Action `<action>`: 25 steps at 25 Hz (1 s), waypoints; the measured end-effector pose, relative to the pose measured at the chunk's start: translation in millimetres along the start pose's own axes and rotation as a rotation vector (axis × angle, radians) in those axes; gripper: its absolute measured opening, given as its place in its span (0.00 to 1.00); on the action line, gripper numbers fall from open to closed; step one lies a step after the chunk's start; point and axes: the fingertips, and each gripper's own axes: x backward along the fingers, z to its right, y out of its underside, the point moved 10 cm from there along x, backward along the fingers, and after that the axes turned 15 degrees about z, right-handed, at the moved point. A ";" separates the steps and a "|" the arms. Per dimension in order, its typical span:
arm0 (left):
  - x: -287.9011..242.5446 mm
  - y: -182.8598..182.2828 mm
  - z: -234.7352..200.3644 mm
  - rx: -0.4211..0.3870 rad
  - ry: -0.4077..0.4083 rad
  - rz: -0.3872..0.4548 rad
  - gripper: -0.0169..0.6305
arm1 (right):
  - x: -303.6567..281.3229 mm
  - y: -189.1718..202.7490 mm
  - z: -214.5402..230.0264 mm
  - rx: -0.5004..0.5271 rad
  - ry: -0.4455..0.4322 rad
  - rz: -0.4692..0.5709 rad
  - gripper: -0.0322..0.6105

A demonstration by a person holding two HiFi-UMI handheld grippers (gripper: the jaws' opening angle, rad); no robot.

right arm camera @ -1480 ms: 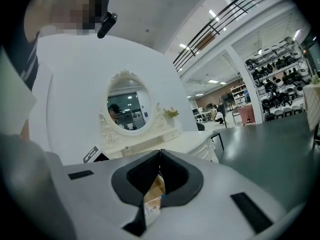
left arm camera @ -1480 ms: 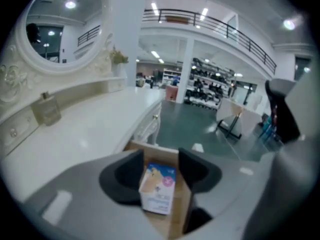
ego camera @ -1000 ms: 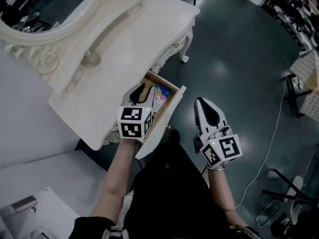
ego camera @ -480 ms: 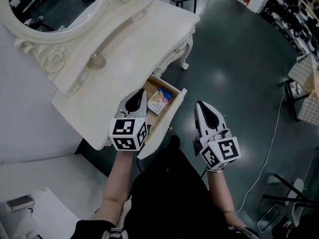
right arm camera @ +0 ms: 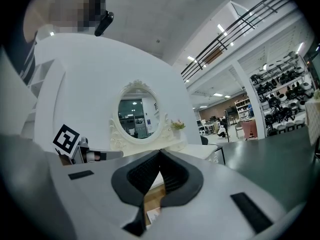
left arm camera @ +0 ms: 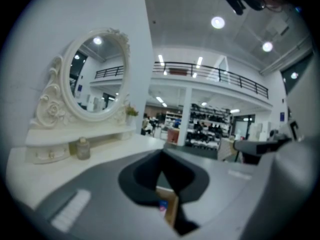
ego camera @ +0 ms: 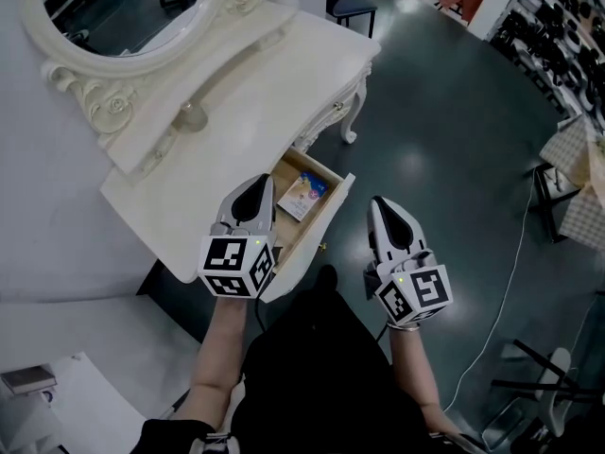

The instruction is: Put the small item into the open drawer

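In the head view, the drawer [ego camera: 330, 218] stands pulled out from the white bench [ego camera: 241, 88] at frame centre, its front panel running diagonally toward the lower left. The small item [ego camera: 302, 195], a colourful flat packet, lies inside on the wooden bottom near the upper end. The left claw [ego camera: 259, 184] hangs over the drawer's left edge with its jaws together and nothing between them. The right claw [ego camera: 379, 202] is right of the front panel, apart from it, over bare dark floor [ego camera: 444, 130] that gives open room to the right and above. An oval mirror [ego camera: 123, 12] fills the upper left, and a small jar [ego camera: 192, 114] stands below it. In the left gripper view, the left claw [left arm camera: 161, 160] has its 2 jaws pressed shut and empty. Drawer wood and a sliver of the packet [left arm camera: 163, 207] show beneath them, with the mirror [left arm camera: 97, 74] and jar [left arm camera: 82, 148] at left and a shop hall behind. In the right gripper view, the right claw [right arm camera: 160, 156] is likewise closed on nothing, above the drawer's wood [right arm camera: 156, 195]. The mirror [right arm camera: 136, 115] sits centre-left, and a marker cube [right arm camera: 66, 138] at left.
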 end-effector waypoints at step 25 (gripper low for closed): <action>23.0 -7.9 -3.6 0.007 0.016 0.035 0.03 | 6.7 -8.0 -17.7 0.055 -0.002 0.010 0.05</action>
